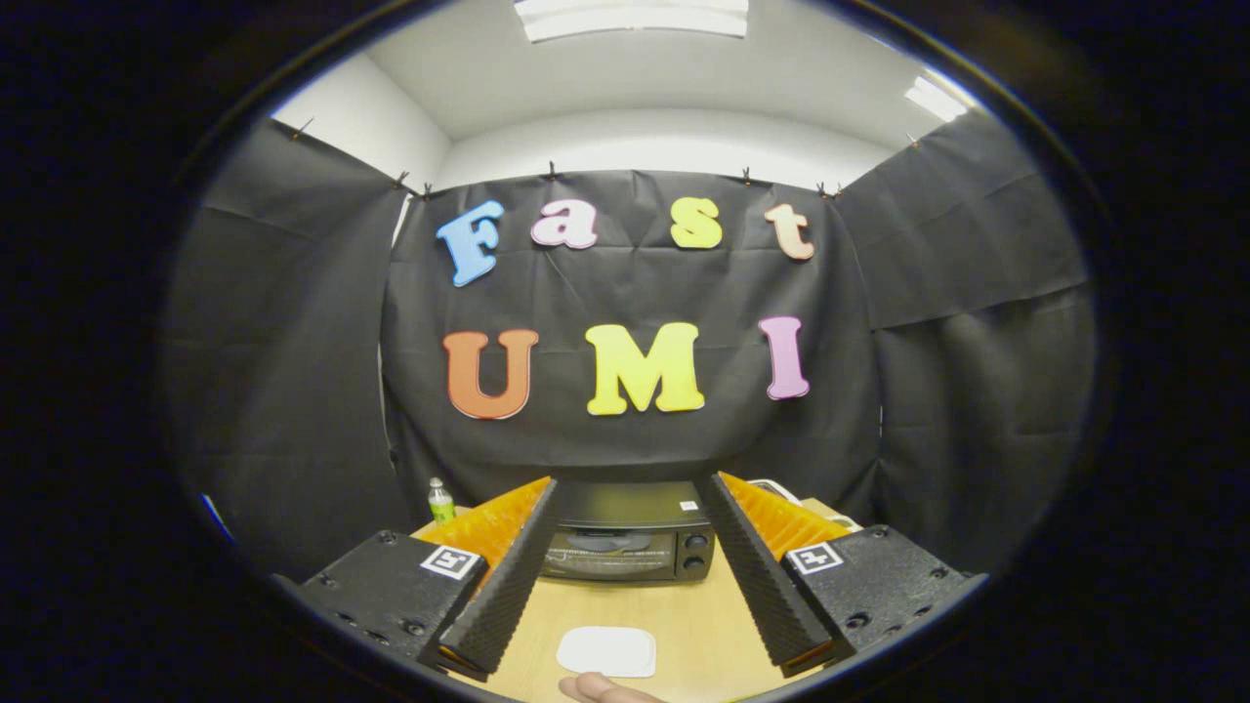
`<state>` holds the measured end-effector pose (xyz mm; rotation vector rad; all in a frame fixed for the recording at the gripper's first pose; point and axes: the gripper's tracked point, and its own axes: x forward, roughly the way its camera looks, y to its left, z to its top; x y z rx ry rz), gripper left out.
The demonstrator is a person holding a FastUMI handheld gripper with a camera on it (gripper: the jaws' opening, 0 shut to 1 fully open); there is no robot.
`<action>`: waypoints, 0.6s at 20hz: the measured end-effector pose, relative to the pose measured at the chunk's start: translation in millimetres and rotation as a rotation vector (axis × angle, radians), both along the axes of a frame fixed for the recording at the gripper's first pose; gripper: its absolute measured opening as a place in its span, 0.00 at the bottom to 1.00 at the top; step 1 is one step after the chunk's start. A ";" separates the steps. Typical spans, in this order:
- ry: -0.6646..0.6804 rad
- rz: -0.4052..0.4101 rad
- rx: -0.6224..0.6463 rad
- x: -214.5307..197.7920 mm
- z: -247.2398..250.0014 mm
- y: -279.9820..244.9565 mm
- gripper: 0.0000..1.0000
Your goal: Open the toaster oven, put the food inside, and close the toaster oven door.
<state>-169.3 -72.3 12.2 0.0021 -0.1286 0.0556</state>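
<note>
Hovering over the table (pixel 684 605), the gripper (pixel 625 493) had its fingers spread wide with nothing between them. A white plate (pixel 606 650) sat on the table between them with a fingertip (pixel 596 688) at its near edge. Just beyond the fingers sat the toaster oven (pixel 630 532), door closed, with a green bottle (pixel 440 501) off to its left.

Green-capped bottle (pixel 441 501) standing at table's (pixel 684 610) far left corner, black cloth booth wall (pixel 625 439) behind

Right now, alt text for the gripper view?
Gripper open, its jaws framing a closed toaster oven at the far end of a wooden table. A white plate lies between them, a bottle far left.
</note>
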 end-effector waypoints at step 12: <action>-0.041 0.039 -0.013 -40.9 16.8 28.2 0.99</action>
